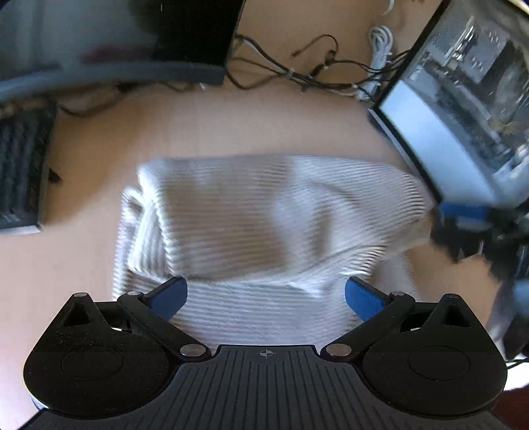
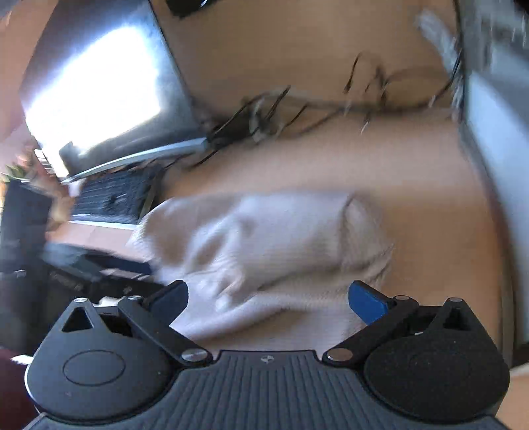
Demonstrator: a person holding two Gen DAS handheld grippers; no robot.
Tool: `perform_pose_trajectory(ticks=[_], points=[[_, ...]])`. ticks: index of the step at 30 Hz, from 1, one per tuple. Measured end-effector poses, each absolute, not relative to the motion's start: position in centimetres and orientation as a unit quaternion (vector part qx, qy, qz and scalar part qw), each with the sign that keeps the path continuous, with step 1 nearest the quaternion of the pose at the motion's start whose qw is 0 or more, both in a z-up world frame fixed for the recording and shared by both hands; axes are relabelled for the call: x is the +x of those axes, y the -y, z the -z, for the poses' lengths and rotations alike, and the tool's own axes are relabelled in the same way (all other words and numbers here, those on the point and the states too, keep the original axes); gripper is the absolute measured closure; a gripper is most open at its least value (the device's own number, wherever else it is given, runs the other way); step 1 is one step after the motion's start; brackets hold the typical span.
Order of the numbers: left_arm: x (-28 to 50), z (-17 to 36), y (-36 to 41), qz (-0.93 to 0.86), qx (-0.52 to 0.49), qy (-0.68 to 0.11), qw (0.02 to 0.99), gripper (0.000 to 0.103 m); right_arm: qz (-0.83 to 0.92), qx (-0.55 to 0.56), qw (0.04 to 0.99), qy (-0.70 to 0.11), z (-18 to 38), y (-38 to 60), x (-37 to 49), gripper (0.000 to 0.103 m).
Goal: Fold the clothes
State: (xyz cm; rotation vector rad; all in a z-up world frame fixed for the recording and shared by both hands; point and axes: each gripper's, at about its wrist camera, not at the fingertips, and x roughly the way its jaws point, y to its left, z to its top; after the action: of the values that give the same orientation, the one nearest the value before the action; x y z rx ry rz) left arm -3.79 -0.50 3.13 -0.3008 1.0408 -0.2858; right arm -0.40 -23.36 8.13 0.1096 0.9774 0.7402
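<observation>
White ribbed cloth [image 1: 264, 225] lies bunched, partly doubled over, on the counter [image 1: 215, 125]. Both the left gripper [image 1: 266, 294] and right gripper [image 2: 267, 297] have jaws spread, holding nothing. It could be mid-fold or nearly done; I cannot tell.

A tan tabletop [image 1: 211, 125] fills the middle of the left wrist view. At the left edge lies a dark keyboard [image 1: 20, 172]. Above it, in the upper left, a grey monitor base [image 1: 109, 74] curves across, with a black panel [image 1: 195, 29] rising behind. Thin dark cables [image 1: 291, 74] tangle along the top centre, beside a white coiled cord [image 1: 380, 43]. A computer case [image 1: 469, 99] with a pale side slants down the upper right. In the blurred right wrist view, a bright screen [image 2: 96, 86] glows upper left.
</observation>
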Motion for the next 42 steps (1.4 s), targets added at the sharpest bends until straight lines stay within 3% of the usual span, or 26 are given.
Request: perform_pose_trajectory(ticks=[10,28,36,42], points=[[-2.9,-0.4,2.0,0.156,-0.156,-0.523,0.823,0.000,-0.343,0.089,0.758,-0.547,-2.9,21.5,0.1,0.000],[-7.3,-0.5,2.6,0.171,-0.131,-0.519,0.827,0.000,-0.337,0.080,0.770,-0.536,-2.9,21.2,-7.4,0.000],[-12.1,-0.5,2.6,0.190,-0.143,-0.518,0.822,0.000,-0.302,0.112,0.781,-0.535,-3.3,21.6,-10.3,0.000],[-12.4,-0.6,2.5,0.189,-0.148,-0.510,0.826,0.000,-0.321,0.200,0.775,-0.507,-4.4,19.9,-8.7,0.000]])
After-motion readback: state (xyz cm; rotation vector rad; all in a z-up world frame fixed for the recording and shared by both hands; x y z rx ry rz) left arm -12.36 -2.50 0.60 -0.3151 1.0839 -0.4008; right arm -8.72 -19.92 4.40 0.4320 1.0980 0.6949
